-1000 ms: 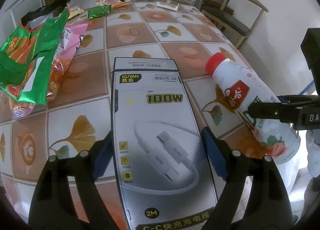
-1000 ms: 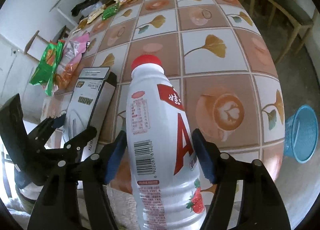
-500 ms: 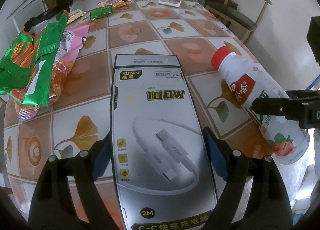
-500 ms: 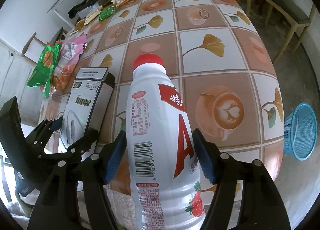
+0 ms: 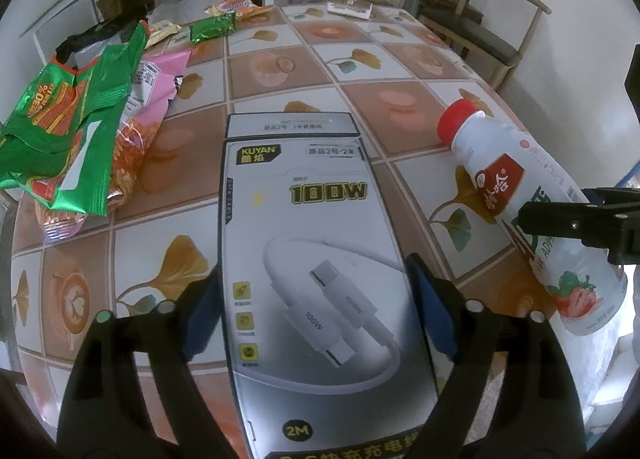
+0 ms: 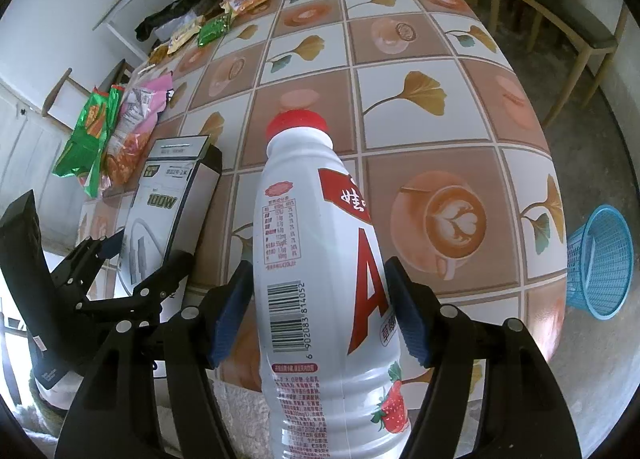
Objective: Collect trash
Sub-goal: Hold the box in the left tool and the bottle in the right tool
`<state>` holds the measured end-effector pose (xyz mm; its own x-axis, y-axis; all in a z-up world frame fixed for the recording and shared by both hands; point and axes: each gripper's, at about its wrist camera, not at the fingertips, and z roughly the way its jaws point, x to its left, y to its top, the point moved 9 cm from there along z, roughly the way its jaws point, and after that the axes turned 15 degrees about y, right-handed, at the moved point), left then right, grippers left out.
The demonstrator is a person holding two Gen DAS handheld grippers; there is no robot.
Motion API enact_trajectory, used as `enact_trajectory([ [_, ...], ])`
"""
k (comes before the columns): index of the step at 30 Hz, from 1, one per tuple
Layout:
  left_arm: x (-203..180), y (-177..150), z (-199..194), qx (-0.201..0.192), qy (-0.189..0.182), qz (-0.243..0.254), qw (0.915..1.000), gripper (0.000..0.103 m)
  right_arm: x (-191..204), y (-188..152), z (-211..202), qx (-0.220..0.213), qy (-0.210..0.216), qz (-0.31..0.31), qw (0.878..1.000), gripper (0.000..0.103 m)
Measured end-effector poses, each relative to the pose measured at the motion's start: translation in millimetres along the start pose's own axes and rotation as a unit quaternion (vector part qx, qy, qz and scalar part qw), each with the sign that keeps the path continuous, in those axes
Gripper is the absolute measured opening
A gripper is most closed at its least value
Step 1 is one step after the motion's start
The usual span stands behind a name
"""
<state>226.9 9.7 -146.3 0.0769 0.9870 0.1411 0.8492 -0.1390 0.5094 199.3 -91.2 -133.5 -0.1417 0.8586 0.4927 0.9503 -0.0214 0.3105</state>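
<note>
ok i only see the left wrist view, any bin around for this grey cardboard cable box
observer: yes, a blue plastic mesh basket sits on the floor beside the tile-patterned table's right edge
operator: is the other grip solid
observer: both blue pads of the right gripper press the sides of the white red-capped plastic bottle
operator: which load is nearer the basket
observer: the bottle; the cable box in the left gripper is on the far side
</note>
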Motion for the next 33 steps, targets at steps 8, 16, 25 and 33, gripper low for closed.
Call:
enact_trajectory([
  [8, 0, 1, -1, -0.001, -0.003, -0.004, 1.0, 0.08, -1, -1, -3, -0.01, 0.005, 0.008, 1.0, 0.064],
  [16, -2, 1, -7, -0.005, -0.012, -0.008, 0.9999, 0.08, -3, 0, -8, -0.023, 0.017, 0.022, 0.999, 0.064],
  [25, -3, 1, -13, -0.014, -0.018, -0.013, 0.9997, 0.08, -2, 1, -14, -0.036, 0.025, 0.03, 0.999, 0.064],
  [33, -4, 0, -14, -0.012, -0.019, -0.014, 0.9997, 0.08, -3, -5, -4, -0.001, 0.012, 0.025, 1.0, 0.065],
])
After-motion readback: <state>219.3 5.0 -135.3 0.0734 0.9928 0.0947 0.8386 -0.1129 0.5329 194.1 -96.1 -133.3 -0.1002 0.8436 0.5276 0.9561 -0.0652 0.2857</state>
